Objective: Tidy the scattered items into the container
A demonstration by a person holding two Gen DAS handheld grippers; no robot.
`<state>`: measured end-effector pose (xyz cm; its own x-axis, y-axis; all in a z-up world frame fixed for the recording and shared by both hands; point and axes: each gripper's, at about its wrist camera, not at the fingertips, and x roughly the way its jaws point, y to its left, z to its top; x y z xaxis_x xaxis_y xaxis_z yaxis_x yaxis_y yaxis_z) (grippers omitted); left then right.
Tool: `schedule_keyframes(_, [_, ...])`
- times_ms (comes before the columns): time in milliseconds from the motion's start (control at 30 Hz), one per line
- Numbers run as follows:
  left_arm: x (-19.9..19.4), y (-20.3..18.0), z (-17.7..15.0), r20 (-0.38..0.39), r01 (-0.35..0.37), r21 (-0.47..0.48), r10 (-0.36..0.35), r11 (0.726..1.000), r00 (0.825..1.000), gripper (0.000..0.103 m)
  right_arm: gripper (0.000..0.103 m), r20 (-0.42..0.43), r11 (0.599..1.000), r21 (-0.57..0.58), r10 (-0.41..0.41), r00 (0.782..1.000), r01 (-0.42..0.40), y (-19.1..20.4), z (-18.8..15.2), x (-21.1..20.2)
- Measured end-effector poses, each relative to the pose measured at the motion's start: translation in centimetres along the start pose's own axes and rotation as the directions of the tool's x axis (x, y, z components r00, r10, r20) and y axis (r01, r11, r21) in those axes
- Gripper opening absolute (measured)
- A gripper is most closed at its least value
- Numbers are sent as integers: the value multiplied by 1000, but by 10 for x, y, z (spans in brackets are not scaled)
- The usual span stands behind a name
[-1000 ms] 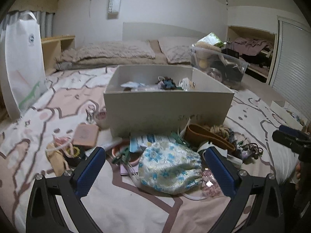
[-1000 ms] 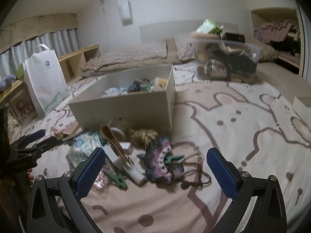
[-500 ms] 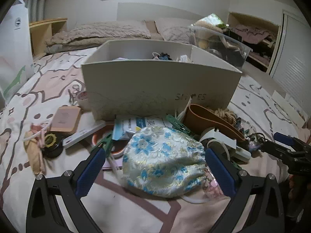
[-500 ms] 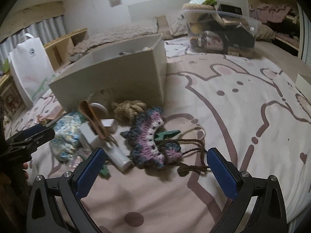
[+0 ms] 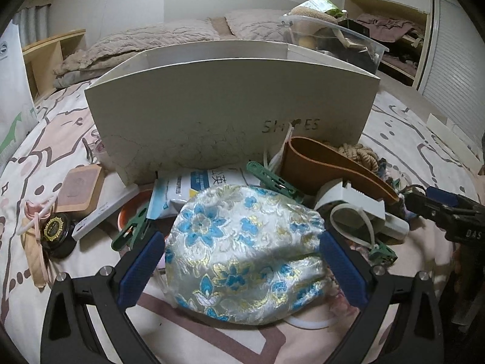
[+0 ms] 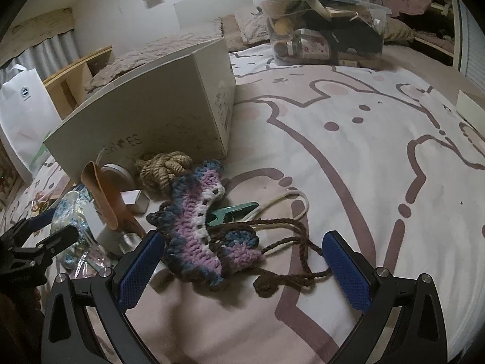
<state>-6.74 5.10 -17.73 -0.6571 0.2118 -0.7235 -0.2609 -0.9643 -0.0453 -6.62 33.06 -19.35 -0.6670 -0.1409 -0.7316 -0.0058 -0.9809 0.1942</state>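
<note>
Brocade pouch (image 5: 245,251), white with blue and gold flowers, lies on the bed (image 6: 348,139) just in front of the white box (image 5: 230,103), which is the container. Pouch sits between the spread fingers of the left tool (image 5: 242,261); both blue pads flank it, no squeeze visible. It overlaps a printed packet (image 5: 197,188) and a green clothespin (image 5: 272,179) at its far edge.

Right tool (image 6: 242,261) also spread wide, nothing held. It frames the crocheted purple-blue piece (image 6: 200,221), whose brown cord (image 6: 291,254) trails toward the right pad. A second green clothespin (image 6: 233,210) lies partly under the crochet.

Judgement, step in hand: close on each soft item, then lift over the box wall.

Notes for doing it well:
- Left: pouch is soft and bulgy; close on its middle, low enough to gather cloth, or it may slip. A white cord shows at its near edge; may dangle.
- Right: crochet lies off-centre, toward the left pad. Shift left before closing. Cord may snag the clothespin.
- Box wall is tall from this side; lift well clear before moving forward.
- Brown shoehorn (image 5: 330,170), rope knot (image 6: 165,168) and cable ties (image 5: 357,221) crowd between the two tools; keep the arms apart.
</note>
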Motion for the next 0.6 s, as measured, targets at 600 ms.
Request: schedule_keyframes(600, [3, -13, -6, 29, -35, 89, 32, 995, 999, 103, 103, 5, 983, -131, -132, 991, 131, 24, -7, 19])
